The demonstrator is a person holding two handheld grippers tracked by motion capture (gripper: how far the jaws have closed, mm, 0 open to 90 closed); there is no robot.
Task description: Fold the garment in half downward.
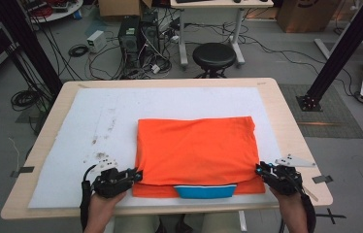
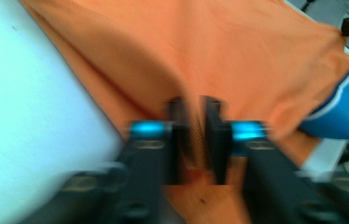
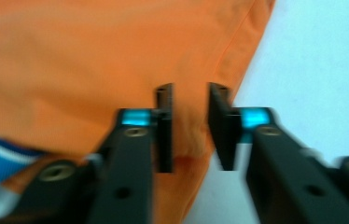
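So the pale wooden surface (image 1: 286, 121) is wearing a white foam-like mat (image 1: 97, 131) with some dark specks on the left part, and a folded orange cloth shirt (image 1: 196, 148) with a blue collar band (image 1: 204, 191) is lying on the near half of it. The left claw (image 1: 135, 175) is sitting at the shirt's near left corner, jaws slightly apart with a ridge of orange fabric running between them. The right claw (image 1: 259, 170) is sitting at the near right corner, jaws parted over the hem, not pinching it. Behind, a black round stool (image 1: 214, 55), a computer tower (image 1: 129, 36) and loose cables are cluttering the grey floor (image 1: 276, 58).
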